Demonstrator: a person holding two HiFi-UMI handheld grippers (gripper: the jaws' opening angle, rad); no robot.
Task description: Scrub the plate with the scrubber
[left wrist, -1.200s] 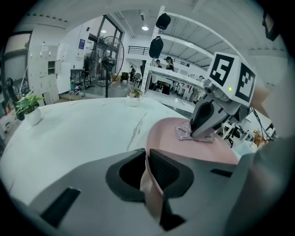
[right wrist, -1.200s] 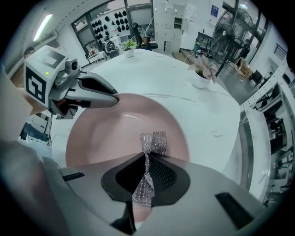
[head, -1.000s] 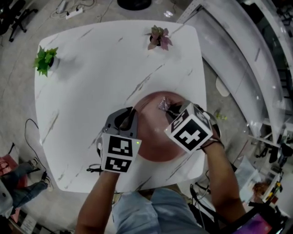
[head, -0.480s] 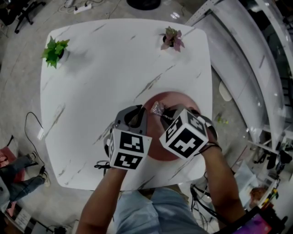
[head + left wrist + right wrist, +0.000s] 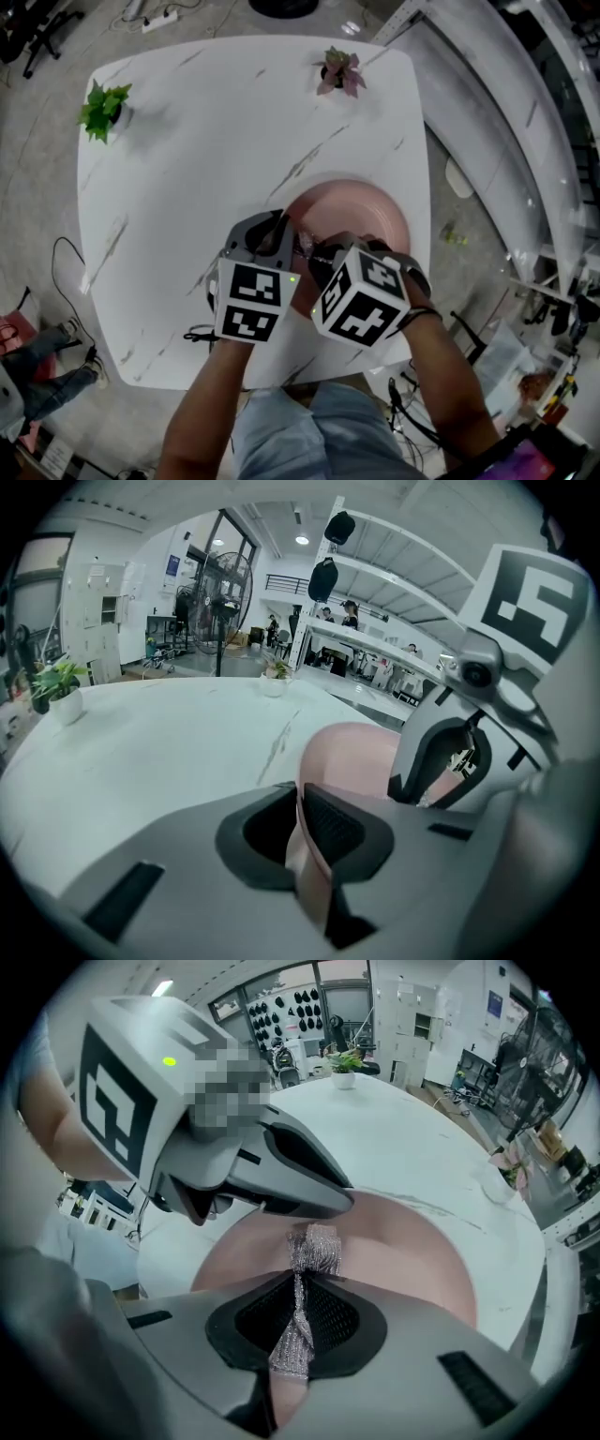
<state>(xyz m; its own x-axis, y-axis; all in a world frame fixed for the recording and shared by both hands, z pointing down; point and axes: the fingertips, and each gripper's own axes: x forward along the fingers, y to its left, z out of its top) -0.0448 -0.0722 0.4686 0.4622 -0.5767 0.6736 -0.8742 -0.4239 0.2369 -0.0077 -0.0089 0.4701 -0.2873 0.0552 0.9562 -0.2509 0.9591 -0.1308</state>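
Note:
A pink plate [image 5: 361, 214] lies on the white marble table [image 5: 206, 150] near its front right edge. My left gripper [image 5: 281, 227] is shut on the plate's left rim; in the left gripper view the rim [image 5: 309, 855] runs between the jaws of the left gripper [image 5: 305, 832]. My right gripper [image 5: 315, 253] is shut on a silvery mesh scrubber [image 5: 305, 244]. The scrubber [image 5: 315, 1251] sticks out past the jaws of the right gripper [image 5: 298, 1321] and rests on the plate [image 5: 412, 1260] close to the left gripper [image 5: 281, 1180].
A green potted plant [image 5: 101, 111] stands at the table's far left corner. A pink-leaved one [image 5: 336, 71] sits at the far right. The table's front edge lies just under my hands. Cables trail on the floor at the left.
The right gripper has dragged the scrubber from the plate's far part back toward me and left, close to the left gripper. The left gripper keeps its hold on the rim.

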